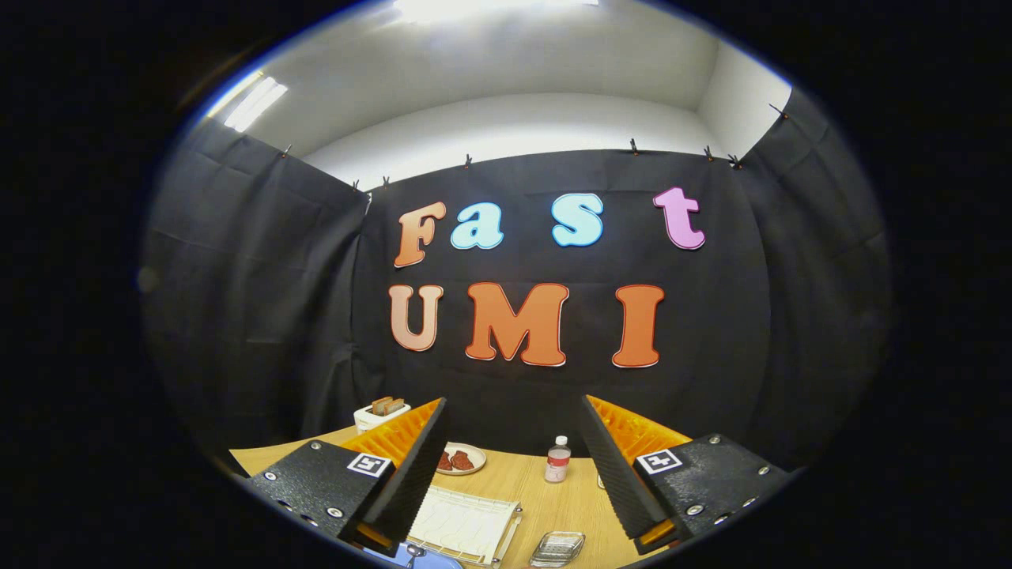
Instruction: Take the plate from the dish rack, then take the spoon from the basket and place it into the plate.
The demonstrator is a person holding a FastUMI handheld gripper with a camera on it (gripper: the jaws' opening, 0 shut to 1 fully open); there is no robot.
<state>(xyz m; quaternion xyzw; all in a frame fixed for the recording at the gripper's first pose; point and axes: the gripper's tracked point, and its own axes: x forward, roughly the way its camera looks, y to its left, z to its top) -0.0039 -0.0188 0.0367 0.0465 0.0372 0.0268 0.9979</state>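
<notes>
Tongs (512, 474) wide apart, empty, above bench (545, 498); rack (465, 525) between fingers, bottle (557, 460) and plate (461, 459) beyond.

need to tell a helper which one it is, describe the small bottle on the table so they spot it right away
On the wooden table, look between the open, empty jaws of the gripper. The bottle stands upright, beyond the flat white rack and right of the small plate of reddish food. It alone is tall, clear and white-capped.

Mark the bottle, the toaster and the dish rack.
bottle (557, 461), gripper view, on its body.
toaster (375, 417), gripper view, on its front.
dish rack (465, 525), gripper view, on its wire grid.
</notes>
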